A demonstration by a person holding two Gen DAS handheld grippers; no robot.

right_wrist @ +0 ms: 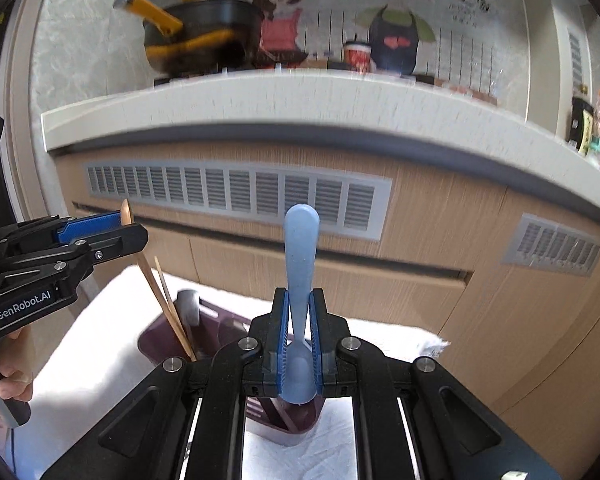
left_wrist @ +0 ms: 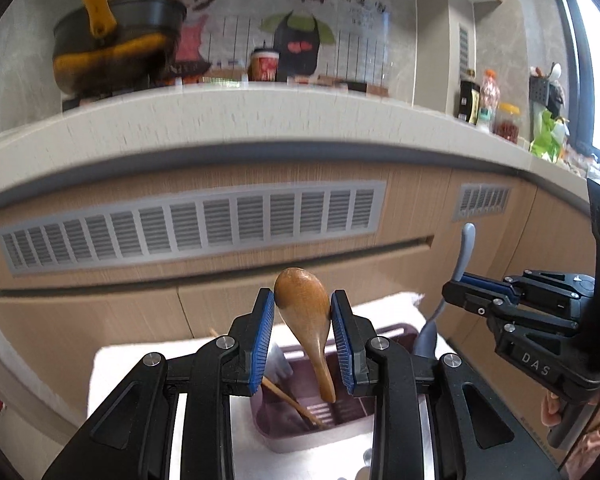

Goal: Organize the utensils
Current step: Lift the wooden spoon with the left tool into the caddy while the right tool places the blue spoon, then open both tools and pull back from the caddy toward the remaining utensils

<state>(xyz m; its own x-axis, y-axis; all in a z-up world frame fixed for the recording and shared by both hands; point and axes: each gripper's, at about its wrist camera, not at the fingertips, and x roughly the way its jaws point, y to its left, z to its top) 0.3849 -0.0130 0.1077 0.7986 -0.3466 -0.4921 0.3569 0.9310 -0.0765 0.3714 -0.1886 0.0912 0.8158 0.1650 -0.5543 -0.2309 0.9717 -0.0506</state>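
My left gripper [left_wrist: 302, 312] is shut on a brown wooden spoon [left_wrist: 304, 308], bowl up, its handle reaching down into a mauve utensil holder [left_wrist: 300, 420]. My right gripper [right_wrist: 300, 320] is shut on a blue plastic spoon [right_wrist: 300, 248], handle end up, bowl end low between the pads above the same holder [right_wrist: 168, 340]. Wooden chopsticks [right_wrist: 168, 304] lean in the holder. The right gripper [left_wrist: 472, 292] with its blue spoon [left_wrist: 466, 248] shows at the right of the left wrist view. The left gripper [right_wrist: 116, 232] shows at the left of the right wrist view.
The holder stands on a white cloth [right_wrist: 100, 360] in front of a wooden cabinet with grey vents [left_wrist: 188, 228]. On the counter above are a black and yellow pan [left_wrist: 112, 48], a red cup [left_wrist: 264, 64] and bottles [left_wrist: 476, 100].
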